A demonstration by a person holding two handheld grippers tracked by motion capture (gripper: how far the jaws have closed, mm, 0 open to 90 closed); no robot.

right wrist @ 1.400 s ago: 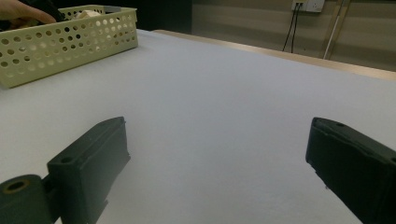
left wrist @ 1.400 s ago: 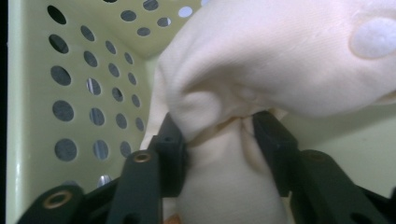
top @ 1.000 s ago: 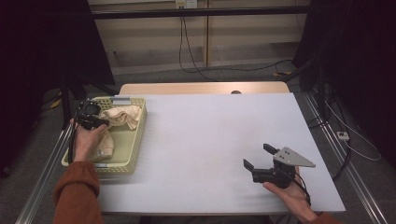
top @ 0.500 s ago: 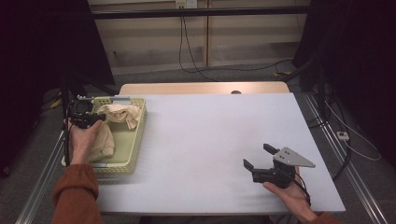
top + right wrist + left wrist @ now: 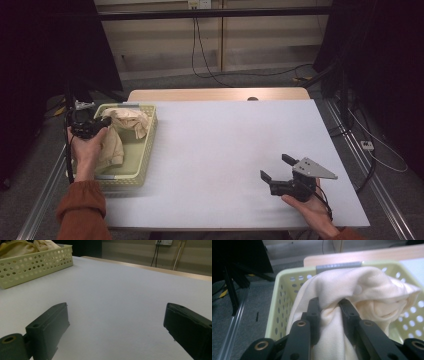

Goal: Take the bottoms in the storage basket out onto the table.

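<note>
one cream cloth (image 5: 352,290) is the thing in hand, bunched in the pale green perforated basket (image 5: 147,150) that sits at the left edge of the tabletop (image 5: 225,150), with part of it heaped against the basket's far wall and spilling toward the rim. the left gripper (image 5: 329,307) has its jaws pinched tight on a fold of that cloth, fabric squeezed up between the two black pads and draping down over them. the right gripper (image 5: 276,169) rests near the tabletop's front right corner, well apart from the basket, jaws spread wide with nothing between them.

the cloth looks light, soft and limp, so it should trail and sag below whatever point is pinched rather than keep any shape. it is unlikely to slip much, since knit fabric bites well between pads, but a thin fold could pull free if the bulk catches on the basket rim. a thick gather or a hem looks the surest place to hold, and the free gripper could take a second corner once the cloth hangs clear.
</note>
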